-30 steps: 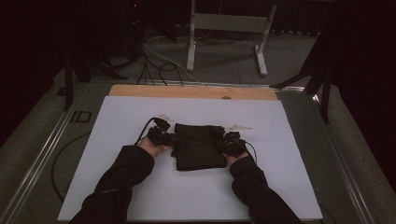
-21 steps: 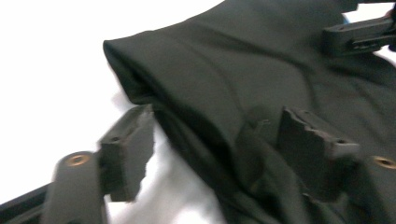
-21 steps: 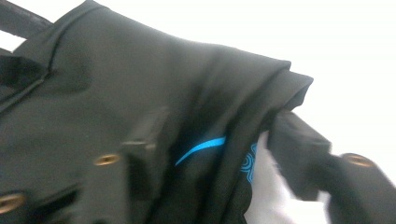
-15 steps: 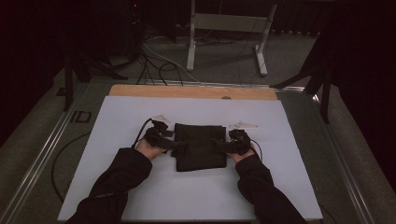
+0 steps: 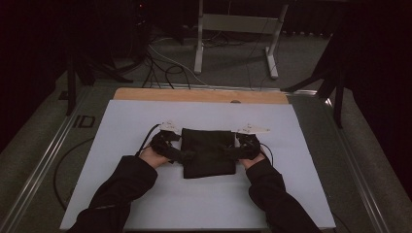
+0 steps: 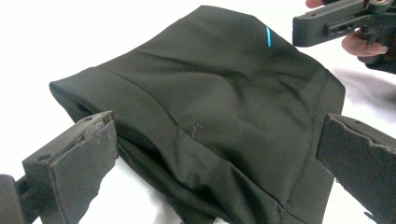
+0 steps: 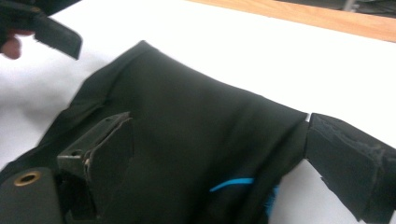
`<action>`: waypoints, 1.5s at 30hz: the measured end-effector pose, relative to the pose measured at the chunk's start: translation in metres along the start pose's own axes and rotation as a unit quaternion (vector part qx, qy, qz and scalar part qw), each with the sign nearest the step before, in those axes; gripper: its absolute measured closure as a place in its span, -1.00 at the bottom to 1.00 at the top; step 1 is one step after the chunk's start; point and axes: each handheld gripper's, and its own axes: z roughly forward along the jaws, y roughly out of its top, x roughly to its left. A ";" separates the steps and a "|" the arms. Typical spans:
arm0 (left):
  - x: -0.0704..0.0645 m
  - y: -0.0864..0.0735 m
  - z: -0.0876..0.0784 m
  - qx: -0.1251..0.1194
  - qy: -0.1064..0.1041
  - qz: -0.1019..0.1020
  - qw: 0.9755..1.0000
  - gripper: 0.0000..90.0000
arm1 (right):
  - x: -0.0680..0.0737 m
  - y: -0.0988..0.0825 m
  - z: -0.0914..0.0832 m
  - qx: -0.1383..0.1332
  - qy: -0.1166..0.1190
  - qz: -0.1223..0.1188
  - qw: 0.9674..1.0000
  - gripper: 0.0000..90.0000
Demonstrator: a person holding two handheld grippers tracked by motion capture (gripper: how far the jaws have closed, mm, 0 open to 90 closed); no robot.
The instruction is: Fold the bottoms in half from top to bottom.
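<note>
A folded black cloth with a thin blue mark lies flat in the middle of the white board. My left gripper is at its left edge and my right gripper at its right edge. The left gripper has just been opening; its jaws stand wide apart, with the cloth's near edge between them and no pad pressing on it. The right gripper has also just been opening, and it straddles a corner of the cloth without gripping it.
A wooden strip runs along the board's far edge. Beyond the table stand a white metal frame and cables on the floor. A metal rail borders the table's left side. The person's dark sleeves come in from the bottom.
Both hands have eased slightly outward from the cloth's sides, the right one more visibly. The cloth lies in the same place, flat on the board.
</note>
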 end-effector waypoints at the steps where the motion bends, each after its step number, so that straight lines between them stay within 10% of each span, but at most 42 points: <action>1: -0.001 0.001 -0.001 -0.002 0.004 0.007 1.000 -1.00 | 0.001 0.001 0.000 -0.002 0.001 -0.005 1.000 -0.81; 21: -0.017 0.006 -0.007 0.013 -0.008 0.028 0.999 -1.00 | 0.008 0.007 -0.007 0.009 0.044 -0.027 0.999 -0.81; 45: -0.027 -0.029 -0.032 0.028 -0.016 0.040 0.999 -1.00 | 0.004 -0.017 -0.029 0.010 0.057 -0.046 0.997 -0.81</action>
